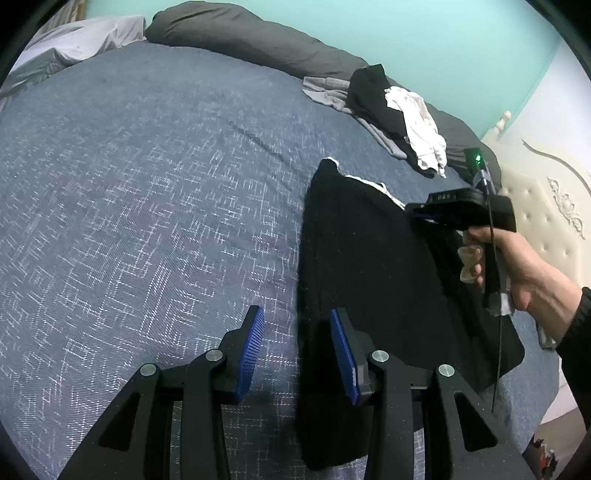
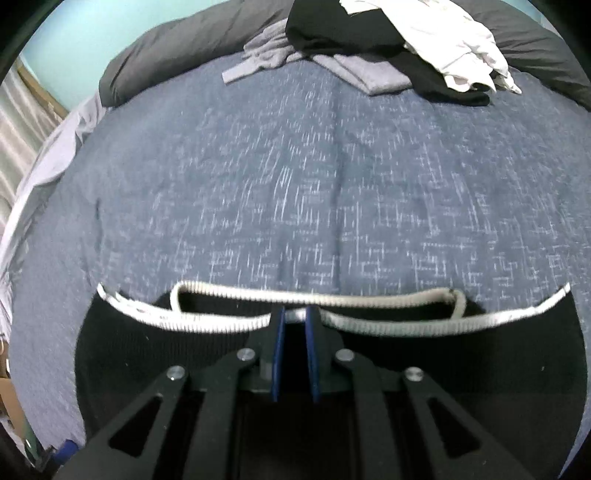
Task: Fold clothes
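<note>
A black garment (image 1: pixel 369 258) with white ribbed trim (image 2: pixel 229 293) lies flat on the blue patterned bedspread (image 1: pixel 147 184). My left gripper (image 1: pixel 296 314) is open and hovers over the garment's left edge, one finger on each side of that edge and nothing between the pads. A hand holds my right gripper (image 1: pixel 410 216) at the garment's far trimmed end. In the right wrist view the right gripper (image 2: pixel 295 314) is shut on the black garment (image 2: pixel 147 350) at the white trim, which runs across between its blue pads.
A pile of loose clothes (image 1: pixel 388 107), black, white and grey, sits at the far side of the bed, also in the right wrist view (image 2: pixel 369 37). A dark grey bolster (image 1: pixel 240 33) runs along the back. A cream headboard (image 1: pixel 546 214) stands on the right.
</note>
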`<state>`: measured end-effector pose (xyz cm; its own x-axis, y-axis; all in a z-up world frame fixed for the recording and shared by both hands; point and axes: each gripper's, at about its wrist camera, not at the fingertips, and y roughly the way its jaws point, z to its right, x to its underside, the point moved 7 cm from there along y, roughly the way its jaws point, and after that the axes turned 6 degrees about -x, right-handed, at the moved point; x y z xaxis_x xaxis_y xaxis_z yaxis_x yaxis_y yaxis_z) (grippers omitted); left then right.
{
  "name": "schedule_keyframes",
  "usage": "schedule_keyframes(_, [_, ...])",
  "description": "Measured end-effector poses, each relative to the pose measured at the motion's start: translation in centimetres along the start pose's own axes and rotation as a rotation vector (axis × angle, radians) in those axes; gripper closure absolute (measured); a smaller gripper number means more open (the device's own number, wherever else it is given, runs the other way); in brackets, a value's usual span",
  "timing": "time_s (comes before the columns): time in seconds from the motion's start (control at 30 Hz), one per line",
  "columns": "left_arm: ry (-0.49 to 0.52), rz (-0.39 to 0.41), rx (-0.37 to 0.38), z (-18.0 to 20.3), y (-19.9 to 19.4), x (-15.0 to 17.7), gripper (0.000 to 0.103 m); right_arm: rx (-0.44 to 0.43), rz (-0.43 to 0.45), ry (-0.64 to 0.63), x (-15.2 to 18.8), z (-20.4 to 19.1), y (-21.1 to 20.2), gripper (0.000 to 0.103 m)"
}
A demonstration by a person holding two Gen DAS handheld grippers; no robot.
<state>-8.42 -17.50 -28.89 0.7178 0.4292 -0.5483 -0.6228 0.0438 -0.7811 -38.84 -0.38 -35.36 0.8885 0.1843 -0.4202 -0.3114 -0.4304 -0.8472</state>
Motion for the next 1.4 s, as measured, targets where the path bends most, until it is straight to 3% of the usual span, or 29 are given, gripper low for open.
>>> schedule_keyframes(0.2, [-0.007,0.009,0.010,0.0,-0.3,-0.4,0.062,-0.062,0.026,-0.004,0.9,0.3,-4.6,0.093])
schedule_keyframes(0.3, [-0.008,0.017,0.015,0.2,-0.6,-0.5,0.062,-0.072,-0.024,-0.040,2.1,-2.3,-2.8,0.093])
schedule_keyframes(0.73, [-0.010,0.029,0.020,0.5,-1.4,-0.3,0.062,-0.048,-0.266,-0.184,16.3,-4.4,-6.4,0.093])
schedule_keyframes(0.93, [-0.011,0.029,0.024,0.6,-1.5,-0.3,0.062,-0.079,-0.364,-0.238,22.3,-5.2,-8.6,0.092])
schedule_keyframes(1.27, [-0.028,0.018,0.028,0.9,-1.9,0.2,0.062,-0.128,-0.392,-0.230,26.0,-5.3,-11.3,0.093])
schedule_keyframes(1.4, [-0.038,0.014,0.032,1.1,-2.1,0.4,0.062,-0.146,-0.281,-0.144,24.9,-3.4,-14.0,0.093])
